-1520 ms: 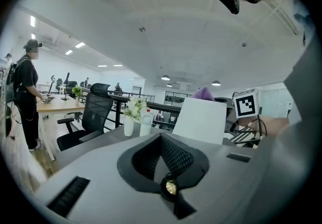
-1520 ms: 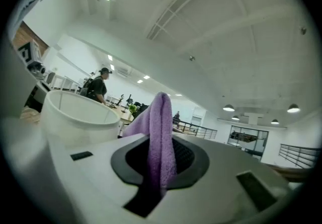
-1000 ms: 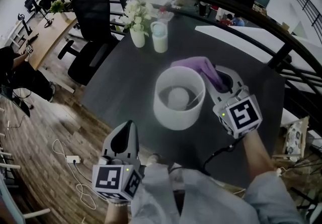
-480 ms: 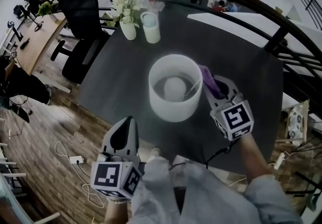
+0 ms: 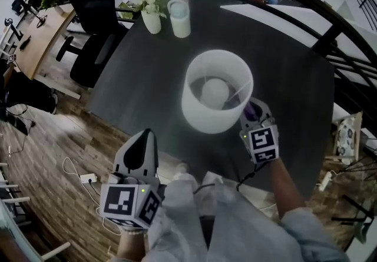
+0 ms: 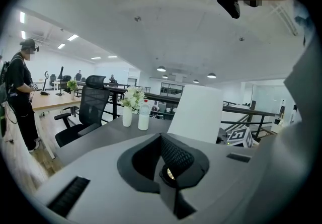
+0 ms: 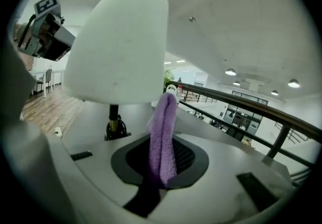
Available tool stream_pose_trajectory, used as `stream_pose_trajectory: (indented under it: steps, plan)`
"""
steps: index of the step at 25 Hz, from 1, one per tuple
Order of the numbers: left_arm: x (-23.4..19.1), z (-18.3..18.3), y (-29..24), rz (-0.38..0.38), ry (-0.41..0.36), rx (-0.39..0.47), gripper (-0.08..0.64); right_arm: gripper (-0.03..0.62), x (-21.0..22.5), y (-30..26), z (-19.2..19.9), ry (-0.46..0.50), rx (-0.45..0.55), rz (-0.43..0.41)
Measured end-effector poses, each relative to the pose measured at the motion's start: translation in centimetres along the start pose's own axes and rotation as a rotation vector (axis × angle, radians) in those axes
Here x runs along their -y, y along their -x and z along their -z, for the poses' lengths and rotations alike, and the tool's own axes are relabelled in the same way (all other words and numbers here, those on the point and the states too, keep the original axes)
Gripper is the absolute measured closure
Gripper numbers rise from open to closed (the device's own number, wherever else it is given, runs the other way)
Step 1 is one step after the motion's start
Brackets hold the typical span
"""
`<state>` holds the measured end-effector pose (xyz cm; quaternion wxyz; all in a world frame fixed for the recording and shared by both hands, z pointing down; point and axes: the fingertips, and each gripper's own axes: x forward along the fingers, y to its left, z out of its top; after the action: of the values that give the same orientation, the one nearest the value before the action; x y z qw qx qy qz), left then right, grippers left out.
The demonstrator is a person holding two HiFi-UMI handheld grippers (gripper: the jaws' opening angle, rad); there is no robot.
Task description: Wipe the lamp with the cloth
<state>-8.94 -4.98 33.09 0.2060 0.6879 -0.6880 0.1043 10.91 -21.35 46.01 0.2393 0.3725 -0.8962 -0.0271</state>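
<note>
Head view: the white lamp (image 5: 200,115) stands upright near the middle of the dark table (image 5: 283,60), its bulb (image 5: 215,91) visible through the open top of the shade. The right gripper (image 5: 252,109) sits just beside the shade's near right wall, its 2 jaws clamped on the purple cloth (image 5: 253,112). The left gripper (image 5: 143,146) is held well apart from the lamp, off the table's near edge.

Right gripper view: the cloth (image 7: 163,137) rises upright from between the closed jaws, its tip close under the shade's (image 7: 118,42) lower rim; contact cannot be told. The lamp stem (image 7: 114,117) stands to the left.

Left gripper view: the jaws of the left gripper (image 6: 168,160) are pressed together with nothing between them. Beyond stand the lamp (image 6: 196,112), a flower vase (image 6: 127,112) and a bottle (image 6: 144,116).
</note>
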Motion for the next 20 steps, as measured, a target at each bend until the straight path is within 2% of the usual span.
stream_pose_trajectory:
  steps: [7, 10, 13, 18, 20]
  plan:
    - [-2.5, 0.7, 0.1, 0.002, 0.013, -0.021, 0.548, 0.543, -3.3, -1.2, 5.3, -0.042, -0.140, 0.004]
    - [-3.6, 0.7, -0.1, 0.007, 0.018, -0.009, 0.548, 0.543, -5.0, -1.4, 6.4, -0.049, -0.181, 0.006]
    - [-4.4, 1.2, -0.2, 0.017, 0.025, -0.038, 0.548, 0.543, -6.9, -1.6, 7.1, -0.055, -0.208, 0.000]
    - [-5.8, 1.4, -0.5, 0.041, 0.028, -0.035, 0.548, 0.543, -9.6, -1.2, 7.7, 0.030, -0.267, 0.003]
    - [-6.5, 1.4, -0.5, 0.049, 0.032, -0.033, 0.548, 0.543, -10.8, -0.9, 8.1, 0.036, -0.295, 0.010]
